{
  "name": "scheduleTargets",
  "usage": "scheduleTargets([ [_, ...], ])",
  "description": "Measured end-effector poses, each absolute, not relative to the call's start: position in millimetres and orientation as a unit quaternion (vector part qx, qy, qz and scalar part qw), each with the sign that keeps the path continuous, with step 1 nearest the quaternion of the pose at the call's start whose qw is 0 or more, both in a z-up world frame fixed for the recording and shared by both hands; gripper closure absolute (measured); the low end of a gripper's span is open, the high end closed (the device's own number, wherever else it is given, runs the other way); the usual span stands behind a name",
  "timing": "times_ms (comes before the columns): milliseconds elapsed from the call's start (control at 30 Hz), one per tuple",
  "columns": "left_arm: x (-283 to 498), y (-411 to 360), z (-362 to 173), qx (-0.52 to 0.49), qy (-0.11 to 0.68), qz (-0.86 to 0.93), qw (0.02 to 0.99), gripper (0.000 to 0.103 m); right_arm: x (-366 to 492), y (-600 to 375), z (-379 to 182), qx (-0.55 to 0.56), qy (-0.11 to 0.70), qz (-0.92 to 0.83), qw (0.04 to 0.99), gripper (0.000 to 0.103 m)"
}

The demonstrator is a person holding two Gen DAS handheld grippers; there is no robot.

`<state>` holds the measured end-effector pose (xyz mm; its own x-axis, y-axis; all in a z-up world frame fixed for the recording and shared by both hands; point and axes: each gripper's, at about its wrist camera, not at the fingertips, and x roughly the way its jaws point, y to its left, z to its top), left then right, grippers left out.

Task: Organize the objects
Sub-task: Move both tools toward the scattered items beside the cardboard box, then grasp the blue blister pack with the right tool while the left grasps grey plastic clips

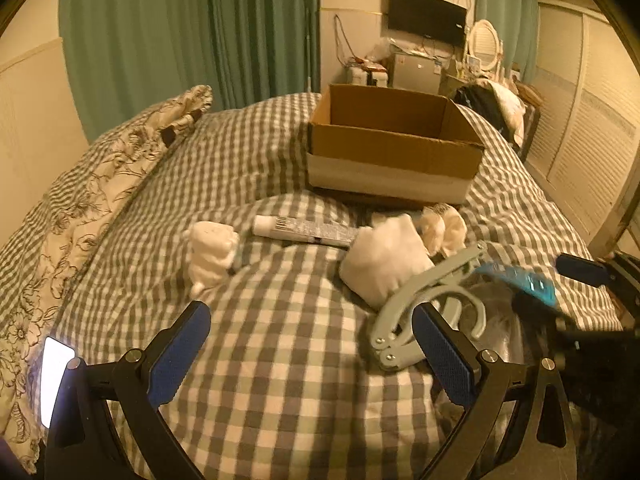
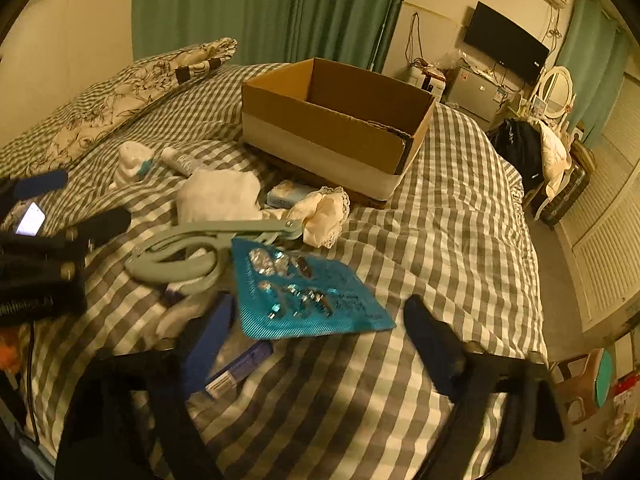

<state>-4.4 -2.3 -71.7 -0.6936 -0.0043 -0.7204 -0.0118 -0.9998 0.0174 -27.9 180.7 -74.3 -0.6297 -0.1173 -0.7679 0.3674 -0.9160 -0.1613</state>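
Observation:
An open cardboard box [image 1: 394, 148] [image 2: 332, 128] stands on the checked bed. In front of it lie a white tube [image 1: 304, 230] [image 2: 182, 160], white cloth bundles [image 1: 386, 258] [image 2: 218, 194], a pale green hand tool [image 1: 424, 308] [image 2: 192, 252] and a teal blister pack [image 2: 308, 296] [image 1: 520, 282]. My left gripper [image 1: 312, 354] is open and empty above the bedspread, left of the green tool. My right gripper [image 2: 320, 348] is open, its fingers either side of the teal blister pack's near edge, above a small blue tube [image 2: 240, 368].
A floral pillow [image 1: 96, 208] lies along the bed's left side. A lit phone [image 1: 54, 376] sits near it. Green curtains [image 1: 180, 32], a wall TV [image 1: 426, 14], a small fridge and a white louvred wardrobe [image 2: 608, 216] surround the bed.

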Motion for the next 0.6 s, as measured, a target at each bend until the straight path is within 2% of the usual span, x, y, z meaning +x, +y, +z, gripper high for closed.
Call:
scheduleTargets([
  [67,-5.0,3.7,-73.5,-0.396,0.014,0.918,0.0,0.0,-32.5,181.1,-75.2,0.412,0.152,-0.887,0.142,0.058],
  [267,-5.4,12.2,-83.3,-0.419,0.041,0.907,0.019,0.0,-32.8,187.2,-63.2,0.379,0.154,-0.904,0.127,0.087],
  [367,-6.0,12.7,-87.9,-0.427,0.055,0.902,0.021,0.001,-34.5,197.5,-52.0,0.366,0.137,-0.911,0.128,0.095],
  [600,-20.8,26.1,-85.0,-0.435,0.055,0.896,0.069,0.007,-36.3,210.8,-39.8,0.348,0.116,-0.92,0.135,0.095],
])
